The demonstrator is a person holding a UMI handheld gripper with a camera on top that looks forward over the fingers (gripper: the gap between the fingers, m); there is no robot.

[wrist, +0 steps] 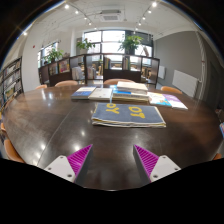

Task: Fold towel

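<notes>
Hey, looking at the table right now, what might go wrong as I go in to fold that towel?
The open tool hovers short of the blue towel, so closing now would probably grab nothing. The towel already looks folded flat on the wooden table; a pinch might catch several layers. More folded cloths lie just beyond it, so overreaching could disturb them.

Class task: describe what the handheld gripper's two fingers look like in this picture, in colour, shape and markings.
The gripper has two pale, whitish fingers. Each carries a bright magenta pad on its inner face, wedge-shaped and ribbed with fine lines. No cables, sleeves or hand show.
</notes>
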